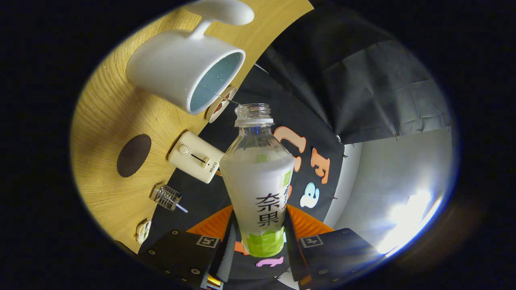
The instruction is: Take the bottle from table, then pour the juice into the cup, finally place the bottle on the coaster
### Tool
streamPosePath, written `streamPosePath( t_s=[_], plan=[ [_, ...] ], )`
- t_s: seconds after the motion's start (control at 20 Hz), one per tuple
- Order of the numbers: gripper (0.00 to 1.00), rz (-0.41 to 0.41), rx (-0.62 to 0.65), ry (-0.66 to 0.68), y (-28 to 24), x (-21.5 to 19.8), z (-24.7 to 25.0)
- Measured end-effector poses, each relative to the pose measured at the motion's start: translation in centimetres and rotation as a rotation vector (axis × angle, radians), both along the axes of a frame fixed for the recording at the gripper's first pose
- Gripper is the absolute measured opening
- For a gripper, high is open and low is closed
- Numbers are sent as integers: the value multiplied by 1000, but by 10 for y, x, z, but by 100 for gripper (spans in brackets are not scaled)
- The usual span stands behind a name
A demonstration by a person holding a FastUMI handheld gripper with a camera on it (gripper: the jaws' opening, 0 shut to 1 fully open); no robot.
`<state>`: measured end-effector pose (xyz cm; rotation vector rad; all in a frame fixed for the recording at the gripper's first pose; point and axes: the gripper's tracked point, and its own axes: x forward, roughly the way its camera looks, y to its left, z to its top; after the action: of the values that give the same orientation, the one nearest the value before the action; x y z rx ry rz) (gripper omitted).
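We have the bottle (258,181) clamped between both fingers of the gripper (260,241), its long axis running straight ahead, open mouth just short of the cup (181,68) rim, a thin stream crossing, coaster (134,155) off beside the cup

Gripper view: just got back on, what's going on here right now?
The gripper is shut on the bottle, both fingers pressing its lower body. The bottle is uncapped and tipped toward the white cup on the wooden table, with a thin stream running from its mouth into the cup. So the pour is underway. The dark round coaster sits bare on the table beside the cup, waiting for the bottle.
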<state>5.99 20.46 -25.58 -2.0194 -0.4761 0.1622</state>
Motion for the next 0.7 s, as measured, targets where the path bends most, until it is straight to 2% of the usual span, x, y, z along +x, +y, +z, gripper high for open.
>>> streamPosePath(
  t_s=[0.4,0.55,0.7],
  plan=[
    [58,-52,71,91,-8,0,-15],
    [58,-93,170,155,-12,0,-18],
    [58,-144,329,276,-15,3,-26]
  ],
)
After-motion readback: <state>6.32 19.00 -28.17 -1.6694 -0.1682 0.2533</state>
